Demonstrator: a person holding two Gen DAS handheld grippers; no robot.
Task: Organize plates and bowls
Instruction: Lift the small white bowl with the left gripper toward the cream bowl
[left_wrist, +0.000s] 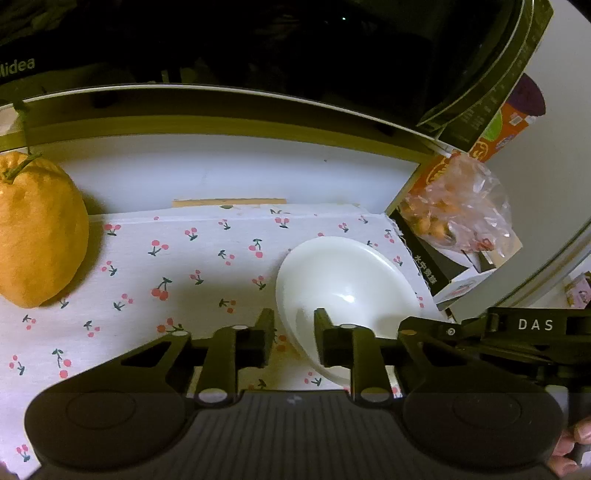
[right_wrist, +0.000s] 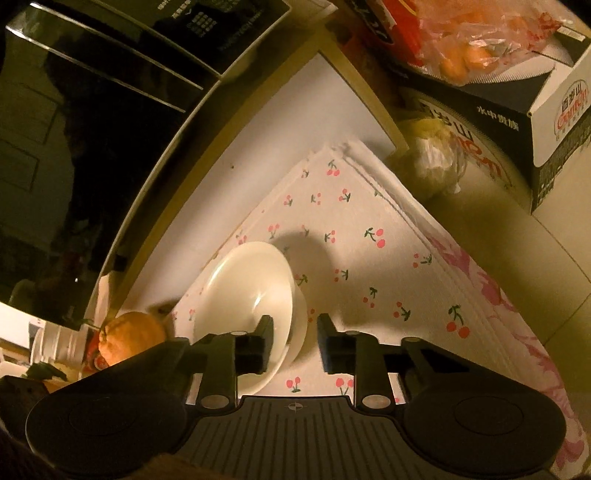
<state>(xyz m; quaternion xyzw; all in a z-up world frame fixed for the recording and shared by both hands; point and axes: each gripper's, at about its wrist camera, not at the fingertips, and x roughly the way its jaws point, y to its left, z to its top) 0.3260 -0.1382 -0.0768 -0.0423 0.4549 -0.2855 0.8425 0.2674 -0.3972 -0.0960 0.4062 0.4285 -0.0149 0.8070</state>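
A white bowl (left_wrist: 343, 280) is held tilted above the cherry-print cloth (left_wrist: 177, 266). My left gripper (left_wrist: 293, 332) has its fingers astride the bowl's near rim, one inside and one outside, closed on it. In the right wrist view the same bowl (right_wrist: 247, 284) is gripped by my right gripper (right_wrist: 295, 336), one finger inside and one outside the rim on its right side. The right gripper's body (left_wrist: 517, 328), marked DAS, shows at the right of the left wrist view.
A large orange citrus fruit (left_wrist: 37, 236) sits on the cloth at the left. A dark appliance (left_wrist: 221, 48) stands behind. Cartons and a plastic bag of small oranges (left_wrist: 458, 210) stand at the right. A pink floral cloth (right_wrist: 517, 317) lies under the cherry cloth.
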